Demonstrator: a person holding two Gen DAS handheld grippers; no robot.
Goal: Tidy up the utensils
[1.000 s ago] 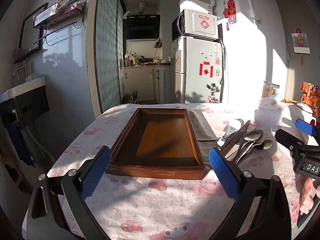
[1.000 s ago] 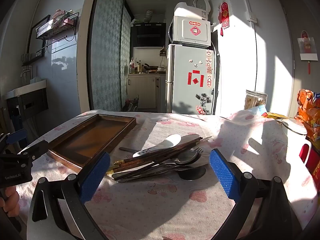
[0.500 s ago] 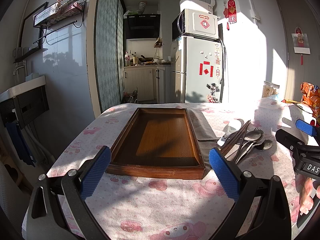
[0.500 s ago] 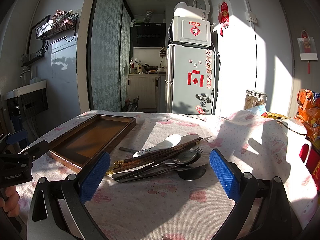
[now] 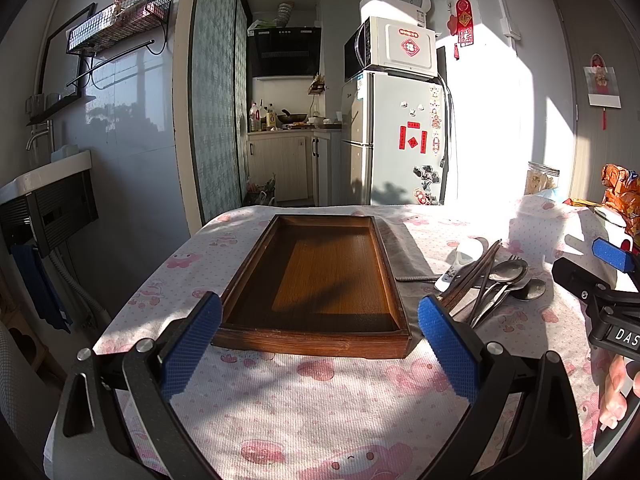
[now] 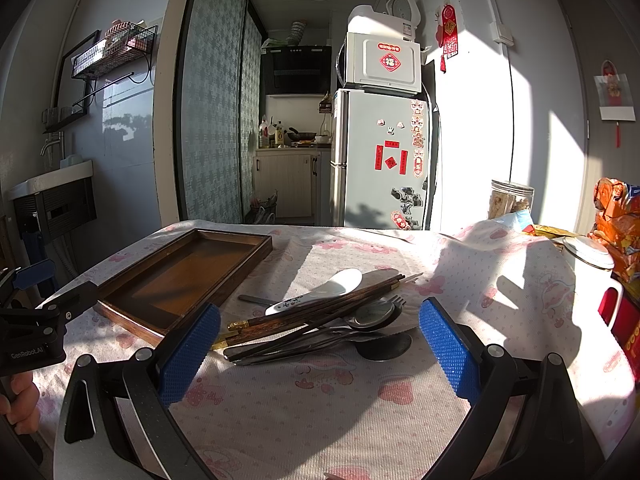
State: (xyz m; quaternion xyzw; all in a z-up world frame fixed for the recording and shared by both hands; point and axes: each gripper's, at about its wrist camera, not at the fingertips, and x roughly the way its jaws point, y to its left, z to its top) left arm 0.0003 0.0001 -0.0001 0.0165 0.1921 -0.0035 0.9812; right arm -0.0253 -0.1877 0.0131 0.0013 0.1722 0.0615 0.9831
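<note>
An empty dark wooden tray [image 5: 320, 280] lies on the pink-patterned tablecloth, also in the right wrist view [image 6: 184, 276]. To its right lies a pile of utensils [image 6: 320, 320]: a white ceramic spoon [image 6: 320, 290], dark wooden chopsticks [image 6: 312, 312], metal spoons [image 6: 384, 346] and a fork; the pile also shows in the left wrist view [image 5: 488, 276]. My left gripper [image 5: 318, 344] is open and empty, just in front of the tray's near edge. My right gripper [image 6: 320, 344] is open and empty, just in front of the utensil pile.
A white lidded container [image 6: 588, 276], a glass jar [image 6: 510, 200] and orange snack bags [image 6: 616, 220] stand at the table's right. A fridge [image 6: 380, 168] stands behind the table. The table's left edge [image 5: 160, 280] drops off beside the tray.
</note>
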